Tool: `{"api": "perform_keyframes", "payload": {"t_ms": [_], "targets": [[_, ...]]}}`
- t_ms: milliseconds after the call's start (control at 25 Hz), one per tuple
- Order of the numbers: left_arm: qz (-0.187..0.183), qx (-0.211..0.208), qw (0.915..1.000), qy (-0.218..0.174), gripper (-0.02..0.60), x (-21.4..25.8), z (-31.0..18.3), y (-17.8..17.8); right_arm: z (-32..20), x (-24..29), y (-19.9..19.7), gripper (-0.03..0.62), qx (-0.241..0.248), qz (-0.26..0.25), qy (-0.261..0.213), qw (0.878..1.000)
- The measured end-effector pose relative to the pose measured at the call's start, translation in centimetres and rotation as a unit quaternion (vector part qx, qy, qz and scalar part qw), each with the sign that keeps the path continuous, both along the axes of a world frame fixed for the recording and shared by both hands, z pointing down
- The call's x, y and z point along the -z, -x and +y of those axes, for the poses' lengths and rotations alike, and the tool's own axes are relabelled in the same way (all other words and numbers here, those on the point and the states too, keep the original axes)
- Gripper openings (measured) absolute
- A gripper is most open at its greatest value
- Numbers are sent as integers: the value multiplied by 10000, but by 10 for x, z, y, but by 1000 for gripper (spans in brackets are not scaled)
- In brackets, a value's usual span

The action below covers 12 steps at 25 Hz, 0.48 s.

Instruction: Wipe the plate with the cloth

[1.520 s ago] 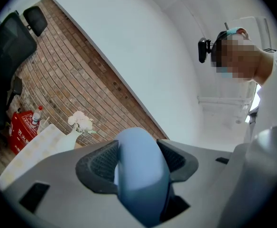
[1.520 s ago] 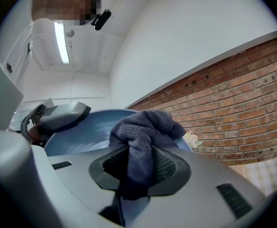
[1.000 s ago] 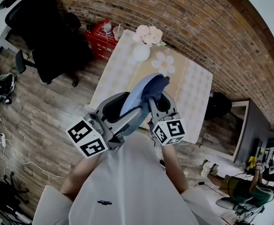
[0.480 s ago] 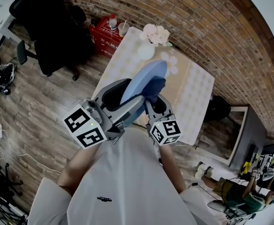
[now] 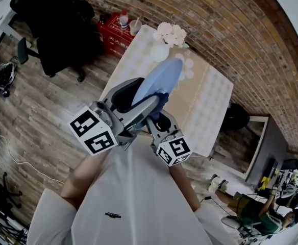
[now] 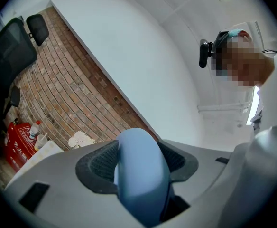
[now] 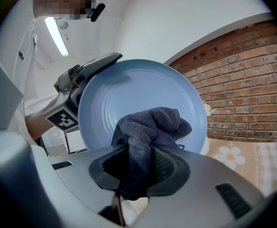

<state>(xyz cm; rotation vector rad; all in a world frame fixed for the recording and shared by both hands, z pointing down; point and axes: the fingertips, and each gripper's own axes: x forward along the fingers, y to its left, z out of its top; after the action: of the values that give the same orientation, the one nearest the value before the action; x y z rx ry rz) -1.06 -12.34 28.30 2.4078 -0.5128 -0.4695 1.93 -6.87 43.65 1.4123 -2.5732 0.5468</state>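
Our left tool (image 6: 136,158) is clamped on the rim of the blue plate (image 7: 138,91), held tilted above the bench (image 5: 210,100). Our right tool (image 7: 141,167) grips the dark cloth (image 7: 150,127), bunched against the plate's face. Beyond, a flower vase (image 5: 159,52) stands at the bench's far edge.

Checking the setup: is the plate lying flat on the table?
No, the left gripper holds the plate by its rim, tilted above the table.
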Motion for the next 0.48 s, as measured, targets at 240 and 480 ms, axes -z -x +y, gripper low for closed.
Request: {"api": "perform_keyframes", "payload": {"t_ms": [240, 480], "targets": [[-136, 74, 9999, -17, 250, -5, 2, -1, 14, 21, 25, 114, 238, -505, -85, 9984], [-205, 94, 9996, 179, 250, -25, 5, -5, 15, 49, 39, 114, 296, -1094, -269, 9932]]}}
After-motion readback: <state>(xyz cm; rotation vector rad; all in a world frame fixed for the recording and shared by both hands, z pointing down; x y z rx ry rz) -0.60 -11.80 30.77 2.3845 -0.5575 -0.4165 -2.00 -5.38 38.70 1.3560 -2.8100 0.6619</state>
